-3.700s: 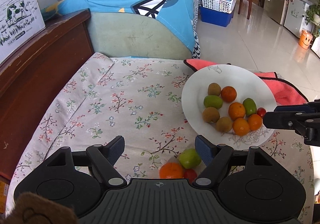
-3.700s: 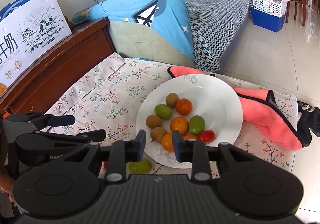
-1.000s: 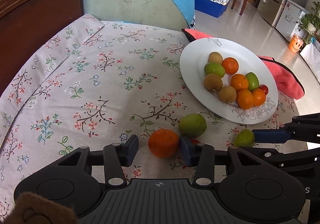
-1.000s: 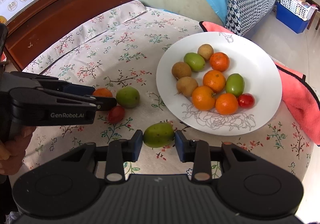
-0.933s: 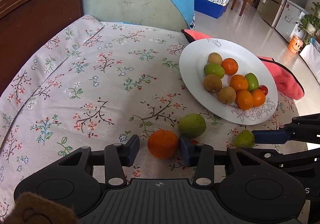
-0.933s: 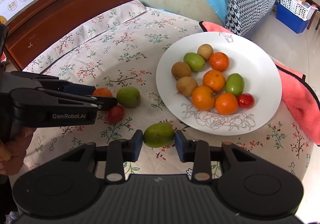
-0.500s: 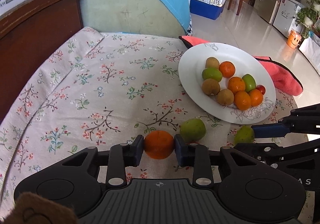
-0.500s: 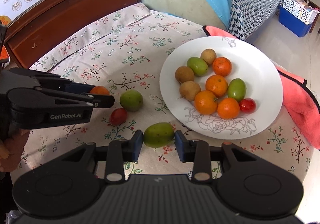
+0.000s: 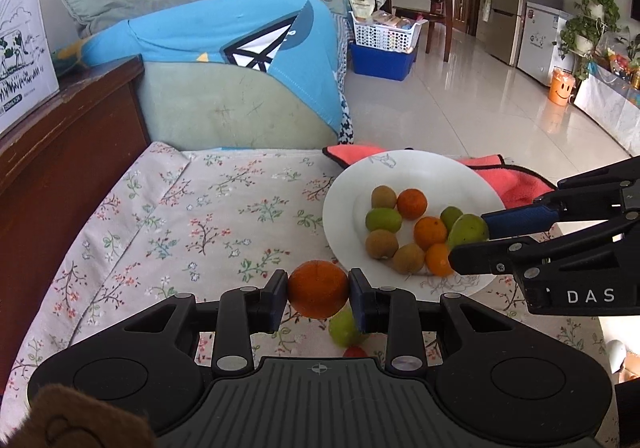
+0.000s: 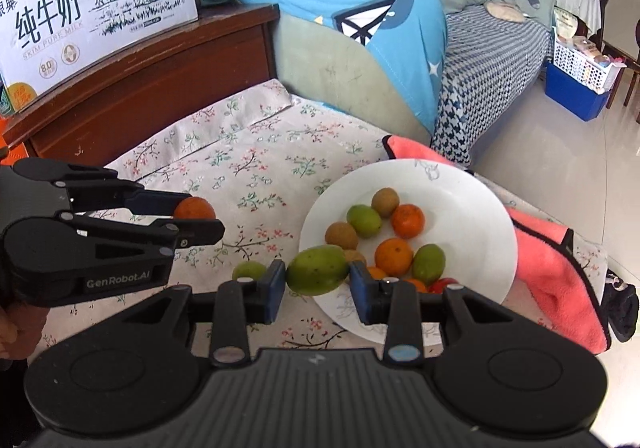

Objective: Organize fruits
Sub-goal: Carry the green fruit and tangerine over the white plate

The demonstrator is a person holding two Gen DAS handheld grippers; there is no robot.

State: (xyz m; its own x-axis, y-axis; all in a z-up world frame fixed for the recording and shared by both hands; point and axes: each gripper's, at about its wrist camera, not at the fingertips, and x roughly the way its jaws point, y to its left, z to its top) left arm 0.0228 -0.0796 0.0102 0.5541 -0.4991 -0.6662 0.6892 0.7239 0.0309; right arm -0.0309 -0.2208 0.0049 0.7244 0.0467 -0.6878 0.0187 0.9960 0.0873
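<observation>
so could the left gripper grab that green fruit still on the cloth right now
Probably not: the left gripper is shut on an orange, so its jaws are full. The loose green fruit lies just below it, otherwise unobstructed.

Orange (image 9: 318,288) between left tool (image 9: 318,298) pads

A floral tablecloth (image 9: 208,216) covers the table. A coral towel (image 10: 552,248) lies at its far edge. A milk carton box (image 10: 92,8) stands on a dark wooden cabinet (image 10: 160,88). A blue garment (image 9: 224,48) drapes the green sofa (image 9: 224,116). A white basket (image 9: 384,36) sits atop a blue bin (image 9: 380,64).
</observation>
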